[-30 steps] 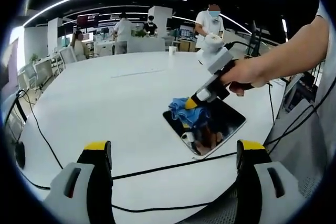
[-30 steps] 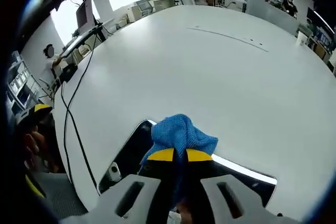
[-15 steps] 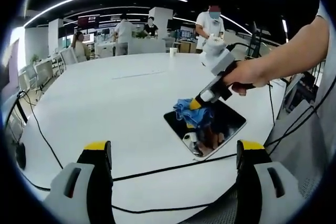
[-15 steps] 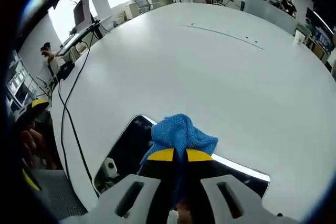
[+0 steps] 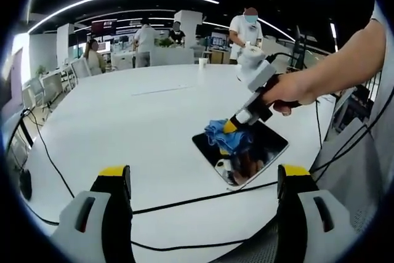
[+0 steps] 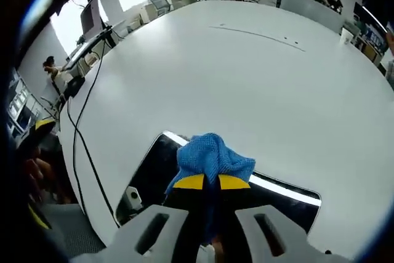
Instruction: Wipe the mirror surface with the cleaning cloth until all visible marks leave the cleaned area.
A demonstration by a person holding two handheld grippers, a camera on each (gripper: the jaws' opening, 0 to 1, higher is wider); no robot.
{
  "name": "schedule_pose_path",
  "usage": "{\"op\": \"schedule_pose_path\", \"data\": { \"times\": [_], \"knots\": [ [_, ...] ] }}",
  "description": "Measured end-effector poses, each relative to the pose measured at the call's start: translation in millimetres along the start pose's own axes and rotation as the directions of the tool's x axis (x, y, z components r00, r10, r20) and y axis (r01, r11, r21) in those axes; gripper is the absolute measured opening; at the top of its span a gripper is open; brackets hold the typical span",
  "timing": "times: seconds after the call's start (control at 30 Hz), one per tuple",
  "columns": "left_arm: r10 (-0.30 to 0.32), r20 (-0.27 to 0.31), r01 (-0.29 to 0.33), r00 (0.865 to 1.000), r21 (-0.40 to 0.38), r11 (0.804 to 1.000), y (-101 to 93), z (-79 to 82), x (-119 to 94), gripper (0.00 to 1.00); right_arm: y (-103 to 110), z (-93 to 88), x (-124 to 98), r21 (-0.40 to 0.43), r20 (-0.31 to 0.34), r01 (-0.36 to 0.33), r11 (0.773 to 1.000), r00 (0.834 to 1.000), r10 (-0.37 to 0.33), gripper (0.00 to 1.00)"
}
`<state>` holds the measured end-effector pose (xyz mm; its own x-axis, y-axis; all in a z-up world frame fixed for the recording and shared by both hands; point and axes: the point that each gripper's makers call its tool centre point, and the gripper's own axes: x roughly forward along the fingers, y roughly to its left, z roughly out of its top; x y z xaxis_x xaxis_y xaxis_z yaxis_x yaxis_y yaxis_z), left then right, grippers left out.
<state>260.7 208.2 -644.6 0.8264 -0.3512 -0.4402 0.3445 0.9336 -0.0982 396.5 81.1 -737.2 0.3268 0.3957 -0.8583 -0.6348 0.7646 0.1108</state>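
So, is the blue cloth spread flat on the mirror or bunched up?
Bunched up: the blue cloth is a crumpled wad pinched in the right gripper, pressed on the mirror.

Left gripper (image 5: 200, 180) with grey jaws tipped in yellow pads, right gripper (image 6: 205, 182) grey with yellow tips and black inner faces, bare forearm, white short sleeve (image 5: 385, 100)

1. The mirror (image 5: 255, 152) is a flat rectangle with rounded corners and a light rim, lying on the white table at right of centre in the left gripper view; its dark glass reflects
2. The cleaning cloth (image 6: 212, 158) is blue, bunched, pressed on the mirror's glass at lower centre of the right gripper view
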Motion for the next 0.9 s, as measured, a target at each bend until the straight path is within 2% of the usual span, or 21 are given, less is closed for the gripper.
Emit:
{"op": "schedule_pose_path", "data": {
  "times": [0.37,0.9],
  "knots": [
    [0.002,0.012,-0.002,1.0,0.007,1.0,-12.0,5.6,-7,0.99,10,-15.8,-8,-0.005,-0.004,-0.002,1.0,1.0,0.002,0.01],
    [0.031,0.037,-0.032,0.999,0.018,0.999,-18.6,12.2,-18,0.99,27,-42.9,-21,0.008,-0.008,-0.013,1.0,1.0,0.013,0.0]
  ]
}}
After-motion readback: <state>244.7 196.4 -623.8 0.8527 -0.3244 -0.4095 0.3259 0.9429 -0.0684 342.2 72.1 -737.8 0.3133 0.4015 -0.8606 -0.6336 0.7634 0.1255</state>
